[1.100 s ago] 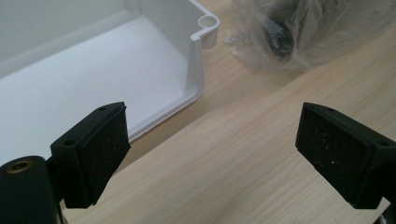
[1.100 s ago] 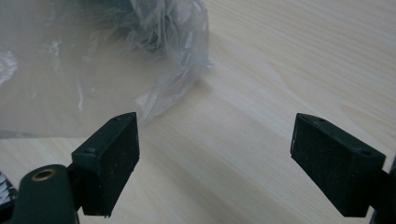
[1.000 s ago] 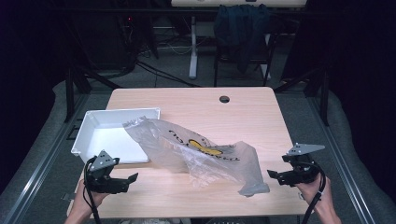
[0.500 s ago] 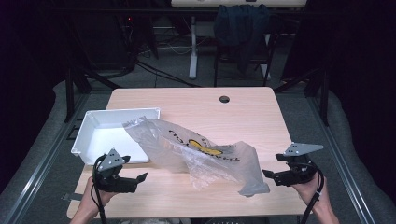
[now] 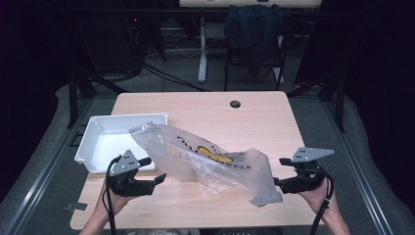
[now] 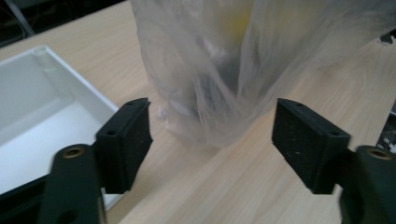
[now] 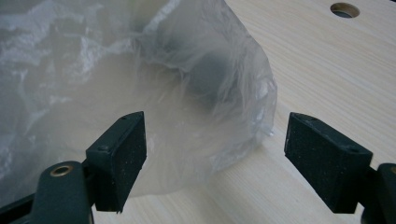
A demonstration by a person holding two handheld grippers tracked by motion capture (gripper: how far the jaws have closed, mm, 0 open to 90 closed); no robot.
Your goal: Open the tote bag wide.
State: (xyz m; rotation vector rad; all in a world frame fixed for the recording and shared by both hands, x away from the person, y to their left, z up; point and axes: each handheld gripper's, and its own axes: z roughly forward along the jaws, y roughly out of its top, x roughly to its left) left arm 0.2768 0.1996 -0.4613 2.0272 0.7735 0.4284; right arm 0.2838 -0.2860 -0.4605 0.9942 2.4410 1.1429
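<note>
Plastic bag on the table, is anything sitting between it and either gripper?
Nothing visible: bare table lies between the plastic bag and the open left gripper; the open right gripper faces its other end.

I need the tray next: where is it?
High view: the white tray sits at the table's left, its right rim under the plastic bag.

There is one plastic bag (image 5: 210, 161) in the middle of the picture. It is see-through with yellow and black print. There is one white tray (image 5: 105, 128) at the left. There is one wooden table (image 5: 254, 122), and it has one round hole (image 5: 235, 104) near the top. There are two grippers, one (image 5: 149, 172) at the lower left and one (image 5: 281, 172) at the lower right. Each gripper has two black jaws. Two hands hold them. One dark cloth (image 5: 254, 29) hangs at the top.
</note>
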